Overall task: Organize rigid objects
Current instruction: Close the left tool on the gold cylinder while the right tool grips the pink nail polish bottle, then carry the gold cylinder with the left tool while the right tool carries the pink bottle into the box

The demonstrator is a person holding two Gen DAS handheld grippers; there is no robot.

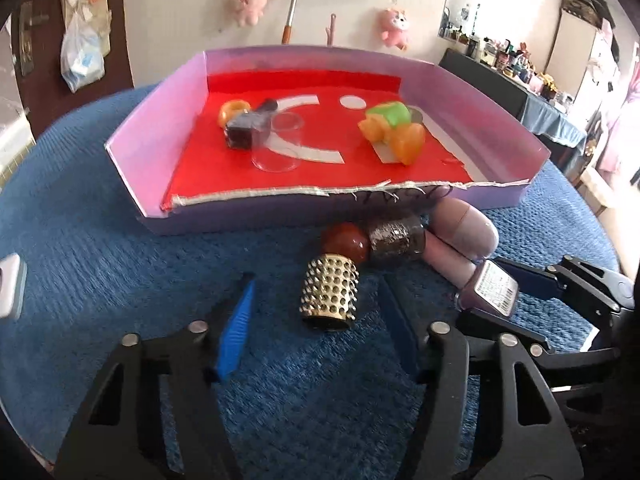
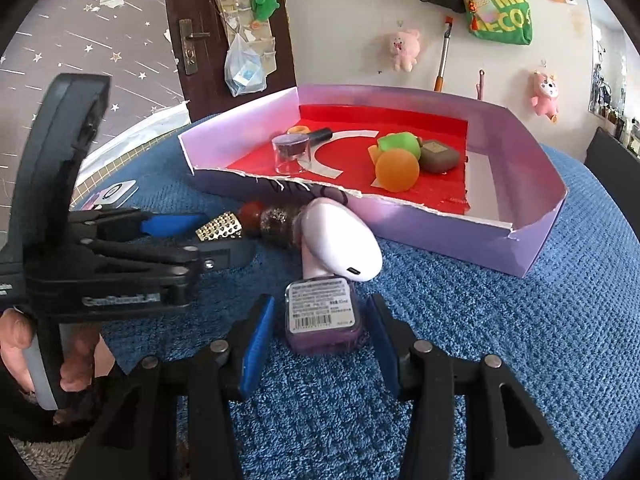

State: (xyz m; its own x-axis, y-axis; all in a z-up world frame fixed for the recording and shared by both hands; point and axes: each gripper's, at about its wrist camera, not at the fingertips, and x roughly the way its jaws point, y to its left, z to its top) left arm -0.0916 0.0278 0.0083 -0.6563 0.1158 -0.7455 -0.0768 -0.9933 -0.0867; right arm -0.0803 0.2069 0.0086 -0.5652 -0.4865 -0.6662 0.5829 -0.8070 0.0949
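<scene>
gold studded cylinder [image 1: 329, 293], half hidden [image 2: 221, 229]

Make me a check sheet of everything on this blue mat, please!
Surface: blue woven mat, no spills seen.
Job's things: gold studded cylinder, red ball, glittery tube, white case and purple bottle lie outside the purple box; clear cup and orange-green toys are inside.
Clutter: small white gadget at the mat's edge.
Grippers: left gripper fingers either side of the gold studded cylinder, not touching; right gripper fingers flank the purple bottle, narrow gaps showing.
Cables: nothing seen.
Surroundings: plush toys on the wall, brown door.
</scene>
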